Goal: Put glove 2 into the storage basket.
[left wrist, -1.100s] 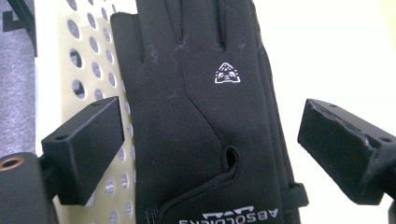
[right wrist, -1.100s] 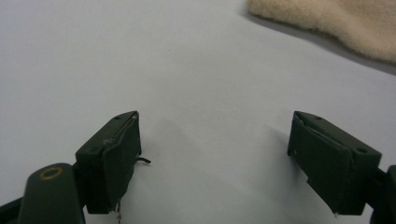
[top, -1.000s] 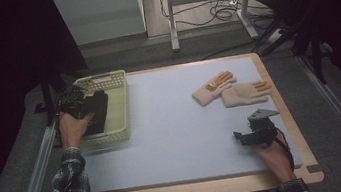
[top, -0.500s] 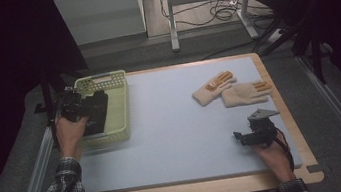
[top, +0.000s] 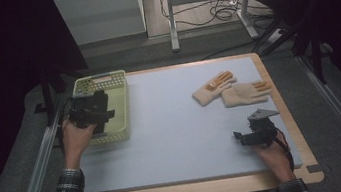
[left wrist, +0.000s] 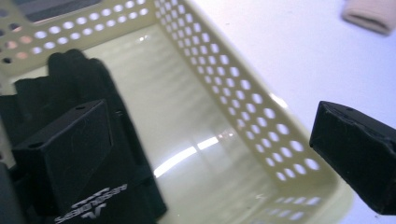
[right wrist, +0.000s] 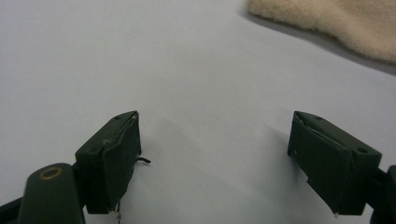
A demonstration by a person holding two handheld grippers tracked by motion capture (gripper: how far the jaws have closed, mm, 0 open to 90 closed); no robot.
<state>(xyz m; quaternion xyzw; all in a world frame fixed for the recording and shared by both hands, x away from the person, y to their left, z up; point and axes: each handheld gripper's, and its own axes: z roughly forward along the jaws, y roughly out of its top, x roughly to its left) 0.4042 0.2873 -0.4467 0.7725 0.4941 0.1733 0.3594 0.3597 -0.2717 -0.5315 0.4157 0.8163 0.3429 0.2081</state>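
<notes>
Pale blue matting covers the table [top: 174, 136], and a yellow-green basket [top: 119, 85] is set at its left edge. 1 black glove [left wrist: 88, 112] is seen lying inside it. 2 beige gloves [top: 231, 90] lie ahead of the right gripper [top: 242, 136], the nearer one, whose jaws are spread wide and empty. The left gripper [top: 103, 113], just opened over the basket, holds nothing.

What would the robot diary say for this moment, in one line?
left gripper: open, jaws just opened, nothing between | black glove: lying in basket | right gripper: open, on mat | beige gloves: on mat
</notes>
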